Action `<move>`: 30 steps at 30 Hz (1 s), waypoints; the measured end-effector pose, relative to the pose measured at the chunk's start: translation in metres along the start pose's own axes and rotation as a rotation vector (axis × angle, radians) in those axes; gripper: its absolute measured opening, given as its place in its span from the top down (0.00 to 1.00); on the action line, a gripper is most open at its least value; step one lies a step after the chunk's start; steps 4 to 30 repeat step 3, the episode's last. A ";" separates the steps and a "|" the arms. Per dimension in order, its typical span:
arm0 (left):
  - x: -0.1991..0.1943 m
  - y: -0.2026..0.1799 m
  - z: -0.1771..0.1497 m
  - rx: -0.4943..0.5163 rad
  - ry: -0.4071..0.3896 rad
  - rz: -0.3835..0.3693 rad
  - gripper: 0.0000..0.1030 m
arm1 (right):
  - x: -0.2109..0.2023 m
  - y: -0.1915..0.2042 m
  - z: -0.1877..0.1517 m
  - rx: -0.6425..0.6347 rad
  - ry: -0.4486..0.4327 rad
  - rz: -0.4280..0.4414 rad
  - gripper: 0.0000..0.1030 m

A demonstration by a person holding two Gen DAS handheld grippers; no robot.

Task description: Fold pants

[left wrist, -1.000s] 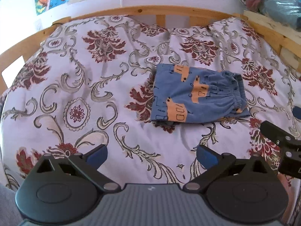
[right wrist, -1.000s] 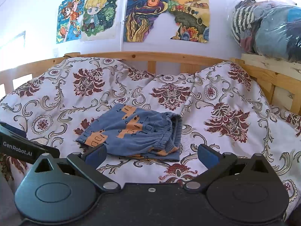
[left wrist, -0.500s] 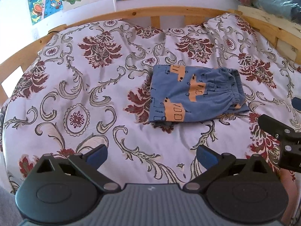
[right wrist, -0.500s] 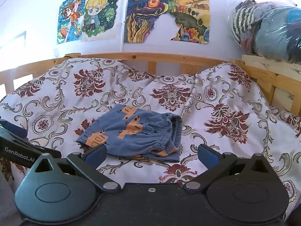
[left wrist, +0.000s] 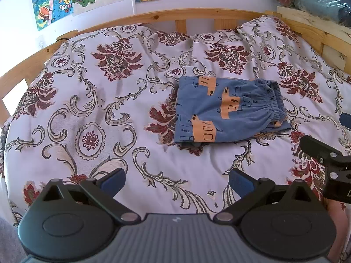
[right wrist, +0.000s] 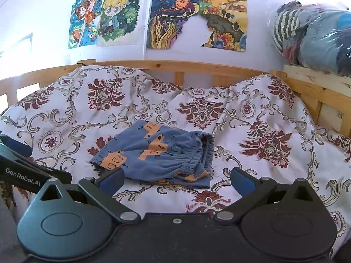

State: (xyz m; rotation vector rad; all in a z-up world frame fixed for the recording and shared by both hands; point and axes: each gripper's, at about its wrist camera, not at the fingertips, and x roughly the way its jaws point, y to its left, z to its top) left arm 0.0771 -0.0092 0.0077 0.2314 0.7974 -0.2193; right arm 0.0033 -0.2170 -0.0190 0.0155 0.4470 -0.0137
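A small pair of blue pants [left wrist: 228, 109] with orange car prints lies folded into a compact rectangle on the floral bedspread [left wrist: 105, 100], elastic waistband to the right. The same folded pants [right wrist: 160, 153] show in the right wrist view just beyond the fingertips. My left gripper [left wrist: 176, 182] hovers open over the bedspread, well short of the pants, with nothing between its fingers. My right gripper [right wrist: 176, 178] is open too, close in front of the pants' near edge, holding nothing. Part of the right gripper's body [left wrist: 329, 166] shows at the left view's right edge.
A wooden bed rail [right wrist: 179, 65] rings the far and right sides of the bed. Plastic-wrapped bundles [right wrist: 316, 35] sit on a wooden ledge at the back right. Colourful drawings [right wrist: 197, 19] hang on the wall. Open bedspread lies left of the pants.
The left wrist view has pulled back and risen a little, so the pants sit slightly lower and further off. The right gripper has barely moved. The pants stay still.
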 end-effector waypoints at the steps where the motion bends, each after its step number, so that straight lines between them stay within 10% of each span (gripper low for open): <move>1: 0.000 0.000 0.000 0.000 0.000 0.000 0.00 | 0.000 0.001 0.000 0.001 0.000 -0.001 0.01; 30: 0.000 0.000 0.000 0.000 0.002 -0.002 0.00 | 0.000 0.001 0.000 0.002 0.000 -0.001 0.01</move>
